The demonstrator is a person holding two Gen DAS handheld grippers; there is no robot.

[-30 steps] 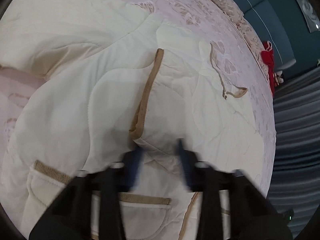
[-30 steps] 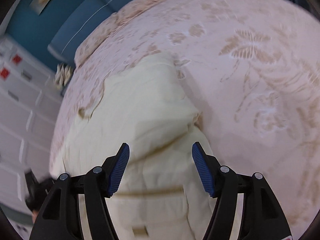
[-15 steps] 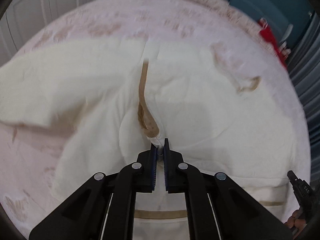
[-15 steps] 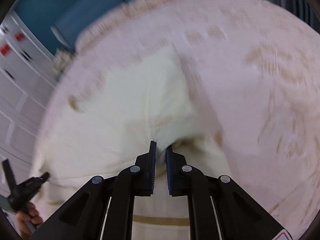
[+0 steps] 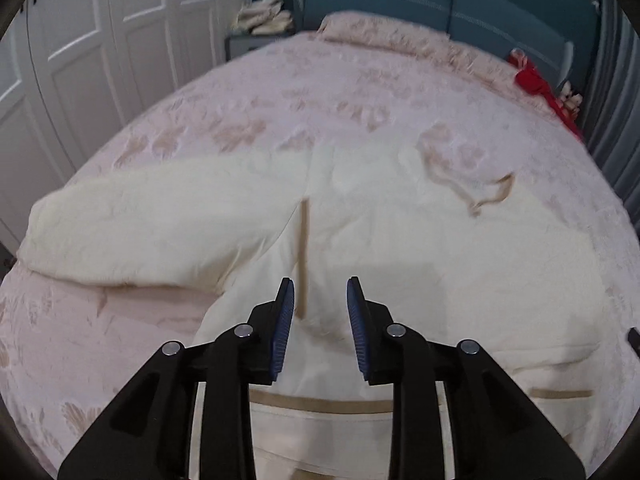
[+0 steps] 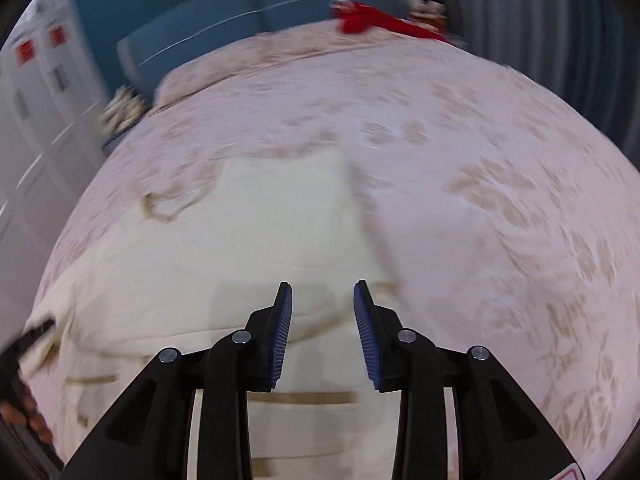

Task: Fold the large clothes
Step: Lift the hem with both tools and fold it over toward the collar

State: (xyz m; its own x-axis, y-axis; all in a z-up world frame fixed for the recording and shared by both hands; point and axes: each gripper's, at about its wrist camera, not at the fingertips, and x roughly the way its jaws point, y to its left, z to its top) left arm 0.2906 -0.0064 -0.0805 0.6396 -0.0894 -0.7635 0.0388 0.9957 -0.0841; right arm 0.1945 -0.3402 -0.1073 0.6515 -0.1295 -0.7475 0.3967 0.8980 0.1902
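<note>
Left wrist view: the left gripper (image 5: 320, 300) hangs above a cream quilted coat (image 5: 380, 240) spread on a pink floral bedspread (image 5: 320, 80). Its jaws have just been opening and stand a little apart with nothing between them; the blue pads (image 5: 285, 328) press on no cloth. The coat lies below and ahead of the fingers, whose tips frame its tan front trim (image 5: 304, 252). One sleeve (image 5: 140, 224) stretches away to the left, and a tan cord (image 5: 480, 196) loops on the cloth up to the right. Beyond the bed stand white wardrobe doors (image 5: 100, 40), a teal headboard (image 5: 440, 4) and a red cloth (image 5: 540, 88) at the far right corner.

Right wrist view: the right gripper (image 6: 323, 304) is also slightly parted after just opening, gripping nothing. The coat (image 6: 240, 240) lies beneath it and spreads mostly to the left, its right edge falling just beside the right finger, with bare bedspread (image 6: 500, 160) beyond. A tan pocket band (image 6: 304, 398) shows between the gripper's arms. At the left edge a dark tip of the other gripper and some fingers (image 6: 24, 416) are blurred.
</note>
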